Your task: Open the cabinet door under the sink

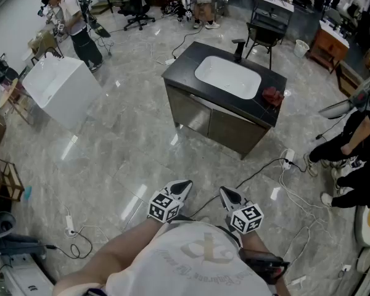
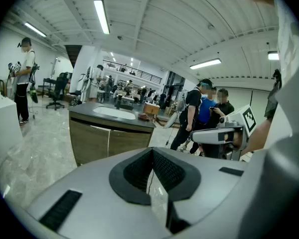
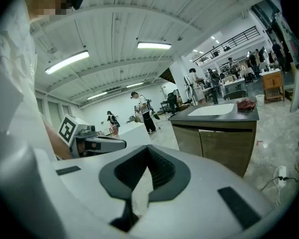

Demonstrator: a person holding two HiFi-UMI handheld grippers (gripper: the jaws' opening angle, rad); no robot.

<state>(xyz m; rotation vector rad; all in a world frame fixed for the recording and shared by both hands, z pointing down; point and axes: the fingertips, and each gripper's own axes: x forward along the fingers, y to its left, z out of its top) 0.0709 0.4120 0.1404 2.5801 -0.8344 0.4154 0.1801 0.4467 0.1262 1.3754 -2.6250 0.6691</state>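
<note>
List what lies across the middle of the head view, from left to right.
white unit → sink cabinet → person in black at the right edge

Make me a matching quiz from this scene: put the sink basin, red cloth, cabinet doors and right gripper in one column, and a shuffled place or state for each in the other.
1 sink basin
2 red cloth
3 cabinet doors
4 right gripper

A both closed, under the countertop
B jaws together, nothing between them
C white, set into the dark top
D lying on the top, beside the basin

Pairs: 1-C, 2-D, 3-A, 4-B
</note>
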